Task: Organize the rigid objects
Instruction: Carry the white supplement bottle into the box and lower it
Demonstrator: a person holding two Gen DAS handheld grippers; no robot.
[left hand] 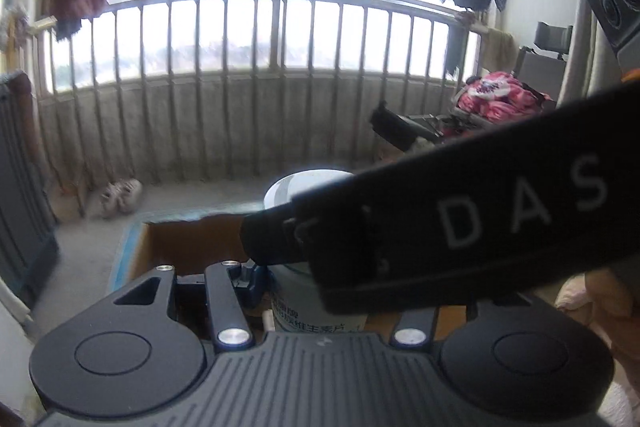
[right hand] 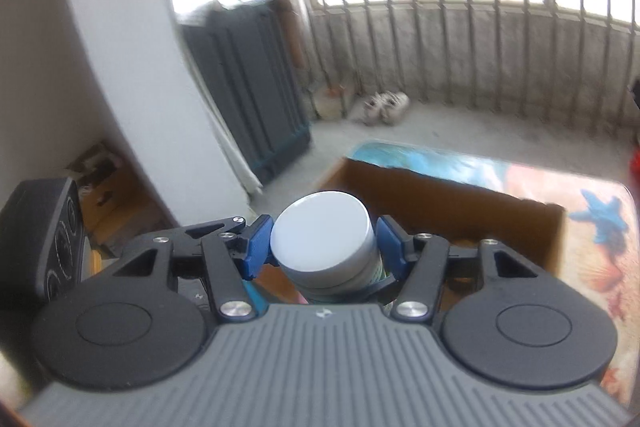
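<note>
A white-capped bottle (right hand: pixel 326 247) with a pale green label stands between the blue pads (right hand: pixel 256 247) of my right gripper (right hand: pixel 324 251), which is closed on it above an open cardboard box (right hand: pixel 460 203). In the left wrist view the same bottle (left hand: pixel 304 291) sits between my left gripper's fingers; only the left blue pad (left hand: pixel 250 277) shows. The right gripper's black body (left hand: pixel 460 223), marked "DAS", crosses in front and hides the left gripper's right finger. The box (left hand: pixel 188 247) lies below.
The box rests on a colourful sea-print mat (right hand: pixel 592 227). A dark ribbed cabinet (right hand: pixel 256 83) stands at left by the white wall. Shoes (right hand: pixel 380 107) lie by the balcony railing (left hand: pixel 280 39). Pink bedding (left hand: pixel 500 95) is piled at right.
</note>
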